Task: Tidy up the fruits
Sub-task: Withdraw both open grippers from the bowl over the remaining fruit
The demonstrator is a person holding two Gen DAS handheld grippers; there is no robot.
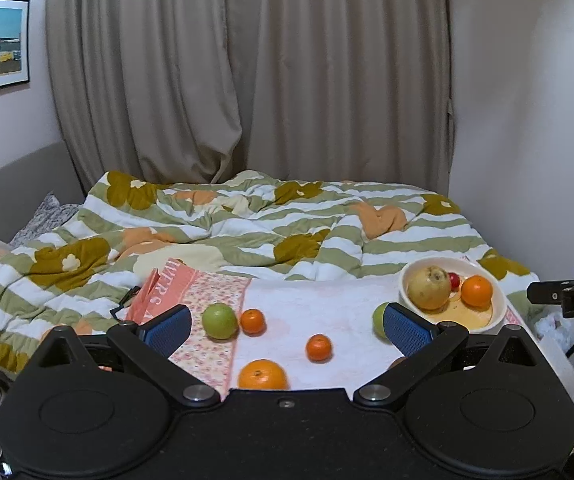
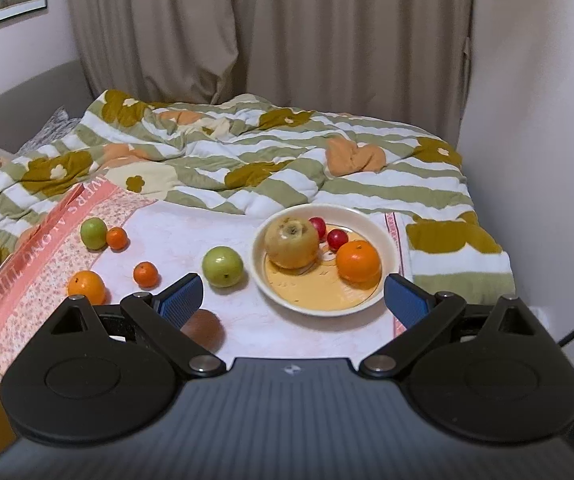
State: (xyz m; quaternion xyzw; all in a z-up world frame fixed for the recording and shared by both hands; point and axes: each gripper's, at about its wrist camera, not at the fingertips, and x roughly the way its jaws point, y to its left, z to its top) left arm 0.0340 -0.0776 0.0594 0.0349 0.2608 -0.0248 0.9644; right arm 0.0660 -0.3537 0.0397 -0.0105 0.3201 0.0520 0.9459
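Note:
A cream bowl (image 2: 387, 240) on the white cloth holds a big yellow-brown fruit (image 2: 292, 242), two small red fruits (image 2: 337, 237) and an orange (image 2: 358, 261). The bowl also shows in the left wrist view (image 1: 497, 300). Loose on the cloth lie a green apple (image 2: 223, 266) beside the bowl, a second green apple (image 2: 94, 233), two small tangerines (image 2: 145, 274), a larger orange (image 2: 86, 287) and a brownish fruit (image 2: 205, 330) partly behind my right gripper's left finger. My right gripper (image 2: 292, 300) is open and empty in front of the bowl. My left gripper (image 1: 287, 328) is open and empty above the tangerines (image 1: 319, 347).
The cloth lies on a bed with a green-striped flowered quilt (image 2: 247, 160). A pink flowered bag (image 2: 27, 260) lies at the left. Beige curtains (image 2: 267, 28) hang behind and a wall (image 2: 547, 120) stands close on the right. My right gripper's side shows at the left wrist view's right edge (image 1: 567, 296).

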